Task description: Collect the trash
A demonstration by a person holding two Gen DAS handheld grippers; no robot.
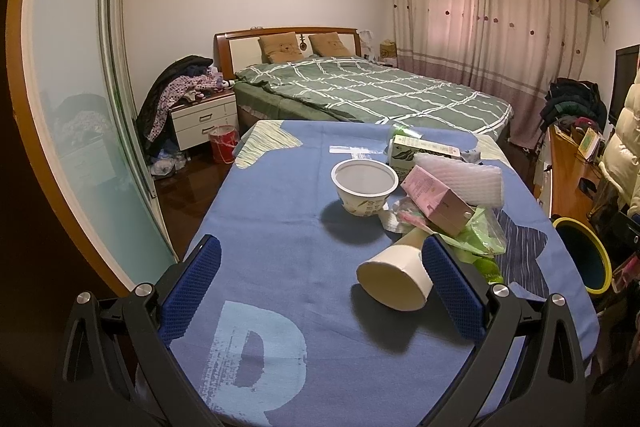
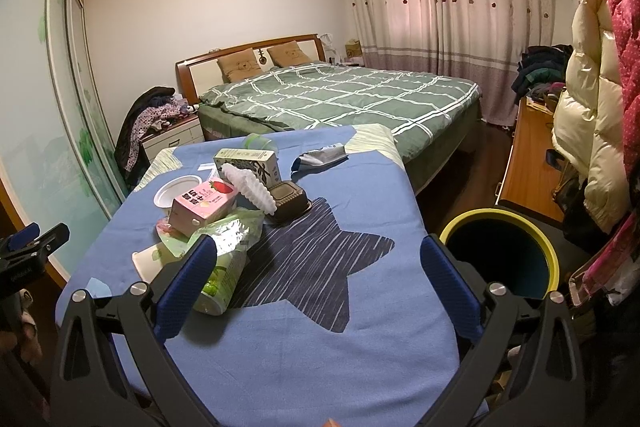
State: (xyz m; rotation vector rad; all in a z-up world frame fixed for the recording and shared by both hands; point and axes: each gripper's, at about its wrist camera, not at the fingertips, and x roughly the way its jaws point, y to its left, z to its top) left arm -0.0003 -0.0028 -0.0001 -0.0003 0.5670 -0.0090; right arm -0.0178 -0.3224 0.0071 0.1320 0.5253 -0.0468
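Observation:
A pile of trash lies on the blue tablecloth (image 1: 280, 227). It holds a tipped white paper cup (image 1: 394, 277), a white bowl (image 1: 365, 191), a pink carton (image 1: 436, 199), a white foam sheet (image 1: 460, 177), a green-white carton (image 1: 416, 151) and green wrappers (image 1: 480, 239). My left gripper (image 1: 320, 291) is open and empty, its right finger beside the paper cup. My right gripper (image 2: 318, 283) is open and empty above the star print (image 2: 316, 259). The pink carton (image 2: 204, 207), a green bottle (image 2: 220, 279) and a brown tray (image 2: 286, 201) lie left of it.
A bin with a yellow rim (image 2: 500, 255) stands at the table's right edge; it also shows in the left wrist view (image 1: 584, 259). A grey wrapper (image 2: 320, 155) lies at the table's far side. A bed (image 2: 340, 95), a nightstand (image 1: 204, 121) and hanging coats (image 2: 592, 107) surround the table.

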